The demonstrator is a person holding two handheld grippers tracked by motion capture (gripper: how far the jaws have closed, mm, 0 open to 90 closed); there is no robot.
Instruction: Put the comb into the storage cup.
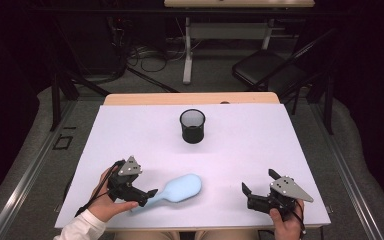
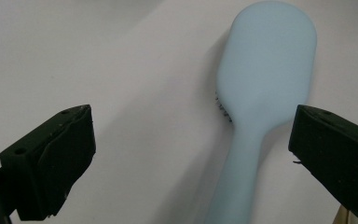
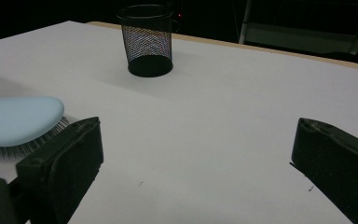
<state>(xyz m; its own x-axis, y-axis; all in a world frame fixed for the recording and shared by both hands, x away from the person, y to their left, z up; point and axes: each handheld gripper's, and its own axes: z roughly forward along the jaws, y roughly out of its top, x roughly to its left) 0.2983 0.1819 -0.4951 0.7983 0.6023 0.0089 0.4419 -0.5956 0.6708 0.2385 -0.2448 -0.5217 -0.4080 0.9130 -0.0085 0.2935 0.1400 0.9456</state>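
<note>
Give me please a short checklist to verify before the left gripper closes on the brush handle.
1. Left gripper open: ok, jaws stand wide apart.
2. Handle between the jaws: ok in the left gripper view, but off centre, close to the jaw at the right of that view.
3. Brush lying flat, bristles down: ok, bristles show under the head in the right gripper view.
4. Right gripper clear of the brush: ok, open and apart from it on the table.
5. Cup upright and out of the way: ok, it stands farther back.
6. Jaws low enough to catch the handle: cannot tell.
</note>
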